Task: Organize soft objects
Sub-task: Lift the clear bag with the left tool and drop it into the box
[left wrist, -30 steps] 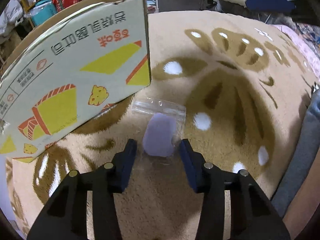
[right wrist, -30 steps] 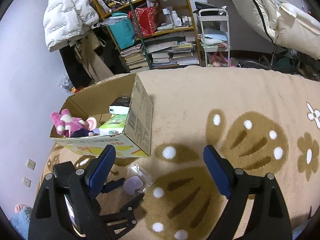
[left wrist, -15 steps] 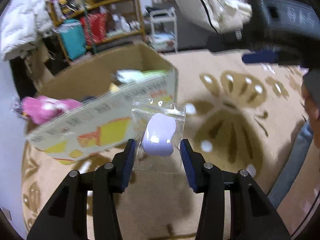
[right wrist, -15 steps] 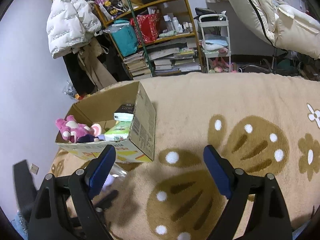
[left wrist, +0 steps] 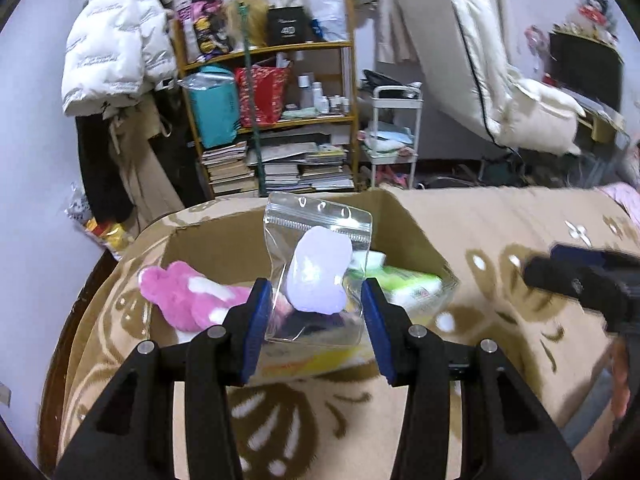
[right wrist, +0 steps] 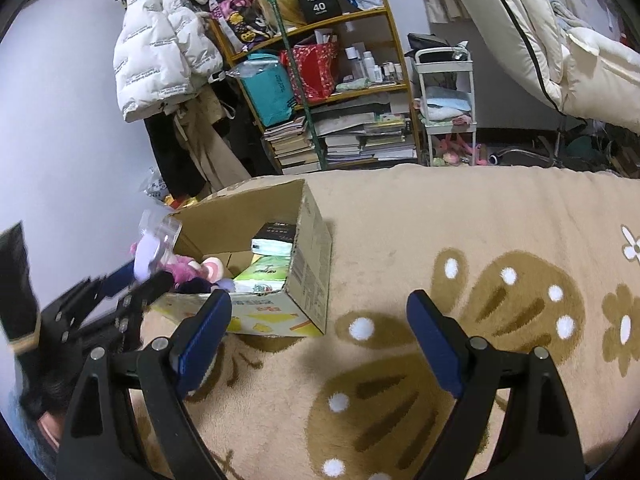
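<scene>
Since the earlier frames the left tool (left wrist: 314, 312) had lifted the clear zip bag (left wrist: 316, 276) off the patterned blanket (right wrist: 460, 240) and carried it up to the cardboard box (right wrist: 308, 248); a second before, the bag lay flat on the blanket beside the box's printed side. At this moment the bag, with its pale lilac soft pad (left wrist: 318, 276) inside, stood upright between the left tool's blue pads, which were closed partway on the bag's lower sides, and it hung at or just over the box's near wall. In my judgement the pick was complete and only the release into the box remained. The box already held a pink plush toy (left wrist: 188, 294), a green tissue pack (right wrist: 266, 274) and a dark carton (right wrist: 276, 232), so free room inside appeared limited to the middle and the near side. The box sat near the blanket's far left corner, close to the drop at the blanket's left edge, which left little margin on that side. The right tool (right wrist: 318, 334) was wide open and held nothing, hovering over the blanket to the right of the box and near its right corner. The blanket toward its right edge lay bare of loose items and gave ample clearance for withdrawal.
</scene>
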Available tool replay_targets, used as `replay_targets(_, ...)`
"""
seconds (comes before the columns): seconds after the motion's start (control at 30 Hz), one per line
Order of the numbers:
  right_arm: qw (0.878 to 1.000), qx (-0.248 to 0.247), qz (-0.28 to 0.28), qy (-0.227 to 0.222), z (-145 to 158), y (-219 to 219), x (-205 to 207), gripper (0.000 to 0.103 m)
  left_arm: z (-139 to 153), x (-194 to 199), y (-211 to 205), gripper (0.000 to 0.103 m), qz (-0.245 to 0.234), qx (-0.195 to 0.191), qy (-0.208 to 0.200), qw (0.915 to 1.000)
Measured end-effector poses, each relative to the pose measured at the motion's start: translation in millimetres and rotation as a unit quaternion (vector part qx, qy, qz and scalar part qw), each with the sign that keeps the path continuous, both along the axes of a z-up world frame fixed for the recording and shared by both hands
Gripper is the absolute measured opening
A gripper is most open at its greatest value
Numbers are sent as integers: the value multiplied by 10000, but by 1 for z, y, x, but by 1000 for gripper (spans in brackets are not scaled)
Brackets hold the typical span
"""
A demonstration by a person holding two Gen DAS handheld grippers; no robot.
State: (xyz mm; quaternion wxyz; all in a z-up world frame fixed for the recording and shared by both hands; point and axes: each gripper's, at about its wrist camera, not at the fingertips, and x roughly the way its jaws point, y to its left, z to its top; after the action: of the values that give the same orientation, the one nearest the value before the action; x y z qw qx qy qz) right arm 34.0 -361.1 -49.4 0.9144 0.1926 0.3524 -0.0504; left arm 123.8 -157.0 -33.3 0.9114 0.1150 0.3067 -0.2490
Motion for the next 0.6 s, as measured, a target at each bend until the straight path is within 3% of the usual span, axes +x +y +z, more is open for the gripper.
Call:
replay_targets(0.17, 9999, -136, 92, 13, -2, 9, 2, 94, -5, 19, -6, 45, 93, 132, 54, 9999)
replay_targets(0.33, 9991, -333, 250, -19, -1, 20, 3, 93, -10, 21, -9, 48, 318, 359, -148, 9987)
replay_targets(0.4, 9988, -366, 319, -39, 0, 24, 3, 94, -10, 23, -8, 58, 442, 333, -162, 9983)
replay_targets(0.47, 9987, -346, 377, -33, 0, 26, 3, 94, -8, 25, -3, 60, 472, 185, -131, 9986)
replay_targets(0.6, 9986, -301, 428, -10, -3, 29, 5, 94, -5, 27, 7, 74, 530, -25, 34, 9986)
